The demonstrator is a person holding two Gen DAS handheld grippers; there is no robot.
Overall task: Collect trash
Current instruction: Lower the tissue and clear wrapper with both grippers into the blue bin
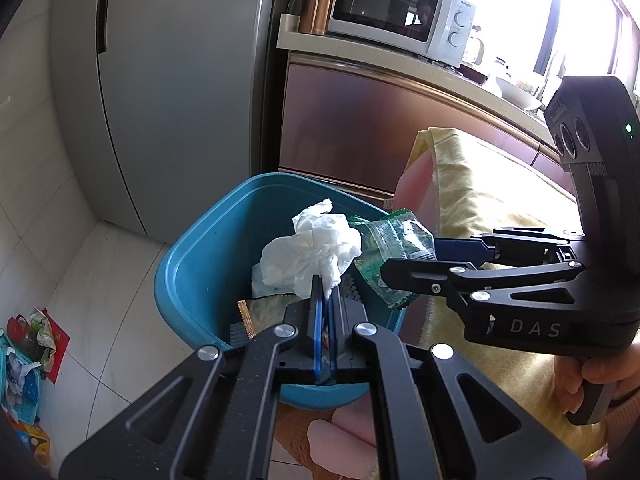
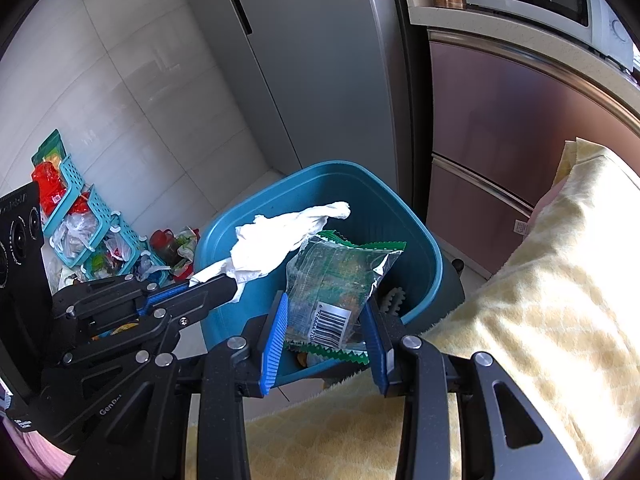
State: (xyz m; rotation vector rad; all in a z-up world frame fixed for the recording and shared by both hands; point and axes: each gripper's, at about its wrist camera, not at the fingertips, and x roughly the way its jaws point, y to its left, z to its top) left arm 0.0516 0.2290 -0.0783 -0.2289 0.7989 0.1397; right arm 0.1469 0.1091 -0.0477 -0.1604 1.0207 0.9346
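A blue trash bin (image 1: 200,264) (image 2: 424,256) stands on the floor by the bed. My left gripper (image 1: 326,296) (image 2: 230,286) is shut on a crumpled white tissue (image 1: 312,248) (image 2: 280,236) and holds it over the bin. My right gripper (image 2: 326,324) (image 1: 400,264) has its jaws apart, with a green and clear plastic wrapper (image 2: 336,280) (image 1: 394,252) between the blue pads (image 2: 276,340), over the bin's near rim. Some trash lies inside the bin (image 1: 264,308).
A yellow blanket (image 2: 520,320) (image 1: 480,200) covers the bed at right. A grey fridge (image 1: 168,80) and brown cabinets (image 1: 360,128) with a microwave (image 1: 392,8) stand behind. Light blue baskets with clutter (image 2: 84,224) (image 1: 24,372) lie on the tiled floor at left.
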